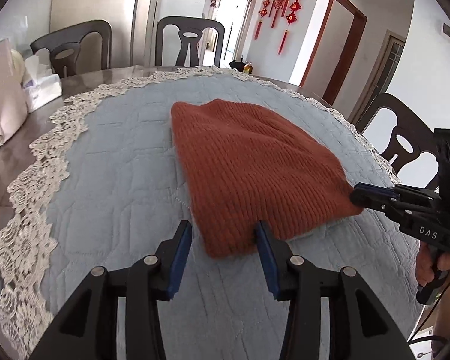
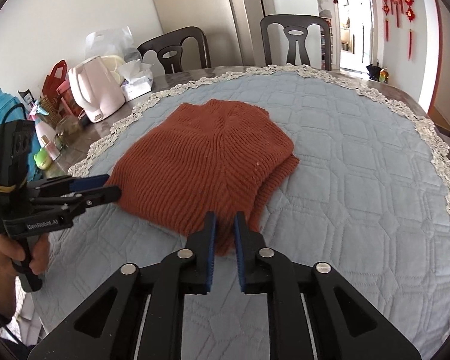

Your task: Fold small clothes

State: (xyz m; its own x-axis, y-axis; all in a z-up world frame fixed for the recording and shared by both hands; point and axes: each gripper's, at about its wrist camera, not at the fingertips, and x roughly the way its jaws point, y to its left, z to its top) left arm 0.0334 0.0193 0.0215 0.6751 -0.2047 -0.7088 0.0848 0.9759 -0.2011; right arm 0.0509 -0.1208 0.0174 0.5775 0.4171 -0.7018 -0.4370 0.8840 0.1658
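Left wrist view
Garment: the rust knit sweater (image 1: 249, 168) lies already doubled over on the blue quilted mat (image 1: 105, 156), near the middle of the table.
Left gripper (image 1: 225, 234): jaws spread, set astride the near left corner of the knit; the right pad touches the hem and the left pad stands clear over the mat, so nothing is pinched yet.
Right gripper (image 1: 360, 195): reaches in from the right to the other near corner.

Right wrist view
Right gripper (image 2: 225, 228): jaws drawn narrow, pinching the near corner of the sweater (image 2: 207, 156) between the blue pads.
Left gripper (image 2: 111, 186): tips rest at the far left corner, jaws apart.

Advice: I judge the left should close on all layers before any lift. Both corners should then rise together and level, so the fold lands square on the far edge.
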